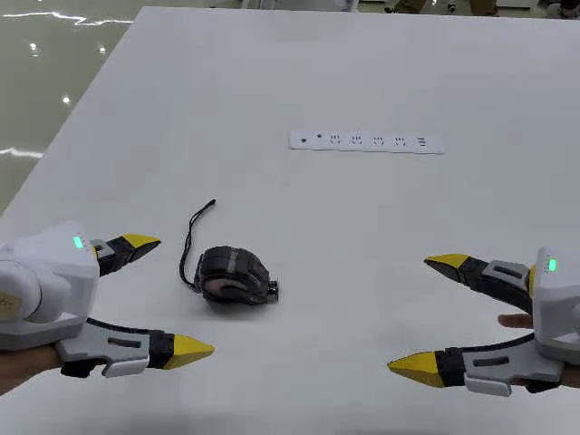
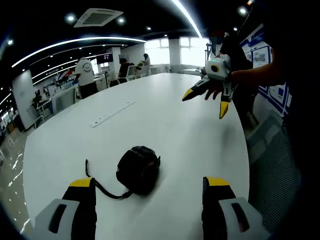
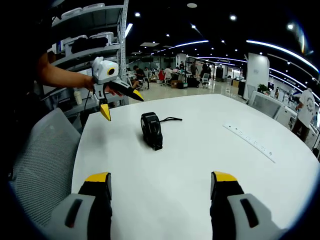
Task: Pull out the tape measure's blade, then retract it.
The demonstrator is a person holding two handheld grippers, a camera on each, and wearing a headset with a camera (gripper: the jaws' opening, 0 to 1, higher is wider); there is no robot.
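Between the wide-spread, empty fingers (image 1: 188,347) of the left gripper (image 1: 181,294) and right gripper (image 1: 410,314) lies a round black tape measure (image 1: 234,276), untouched.

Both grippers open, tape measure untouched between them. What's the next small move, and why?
Probably ease the left gripper in to clamp the tape measure, which lies nearest it; the hook end faces the open right gripper, which could then pull.

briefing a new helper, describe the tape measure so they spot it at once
On the large white table, look nearer the person than the flat white power strip. The tape measure sits there: a rounded black case trailing a thin black cord, the only dark thing lying on it.
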